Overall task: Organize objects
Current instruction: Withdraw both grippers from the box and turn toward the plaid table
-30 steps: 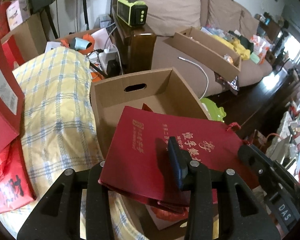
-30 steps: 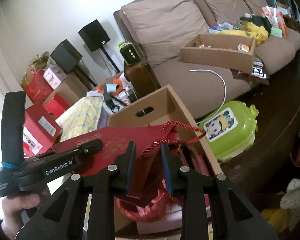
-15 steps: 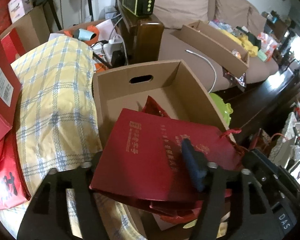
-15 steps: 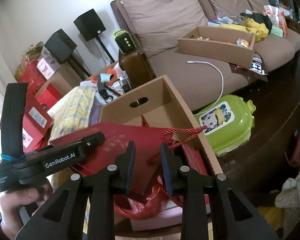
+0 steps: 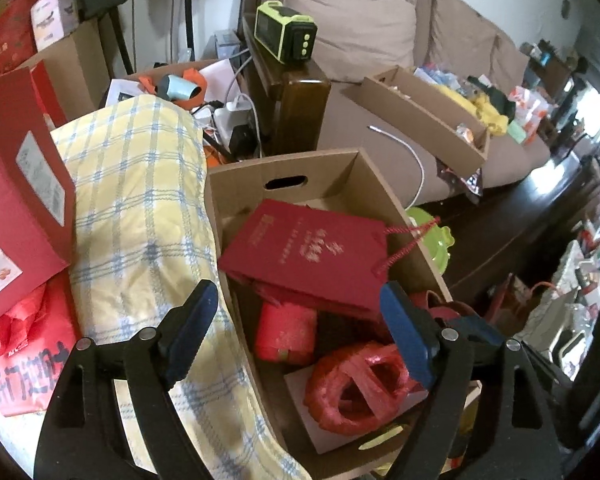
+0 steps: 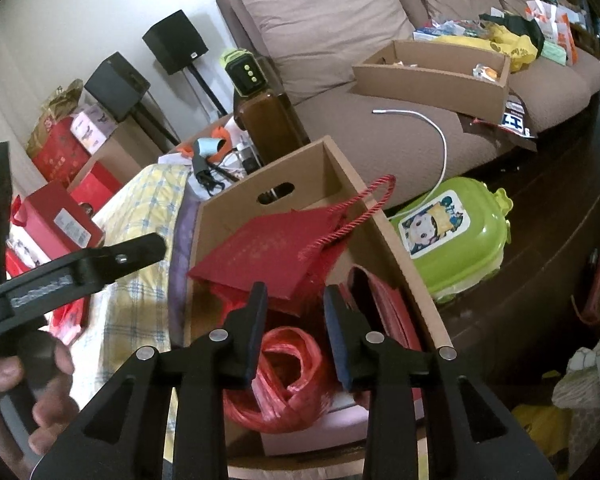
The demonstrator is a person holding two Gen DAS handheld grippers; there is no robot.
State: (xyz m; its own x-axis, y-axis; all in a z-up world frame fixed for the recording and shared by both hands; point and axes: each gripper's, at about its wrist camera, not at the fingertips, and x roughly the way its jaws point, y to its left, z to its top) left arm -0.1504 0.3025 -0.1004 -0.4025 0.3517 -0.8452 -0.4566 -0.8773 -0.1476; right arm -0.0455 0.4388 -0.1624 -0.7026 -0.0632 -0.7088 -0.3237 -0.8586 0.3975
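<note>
A red paper gift bag (image 5: 304,256) with gold writing and a red cord handle lies tilted inside the open cardboard box (image 5: 240,178), on top of other red items. My left gripper (image 5: 300,332) hangs above the box's near end. Its jaws are opening wide and nothing is between them. In the right wrist view the same bag (image 6: 268,256) lies just beyond my right gripper (image 6: 296,332). Its jaws are opening a little and the pads press on nothing. A coil of red plastic string (image 6: 280,376) sits below them. A hand (image 6: 16,380) holds the left gripper's handle.
A yellow checked cloth (image 5: 140,208) lies left of the box, with red gift boxes (image 5: 16,184) beyond it. A green case (image 6: 452,236) stands on the dark floor to the right. The brown sofa (image 6: 380,128) carries another cardboard tray (image 6: 432,76) and a white cable (image 6: 440,136).
My left gripper let go of the red bag, opened wide and drew back; the bag now rests in the box. The right gripper's jaws parted slightly and the cord has slipped out of them.
</note>
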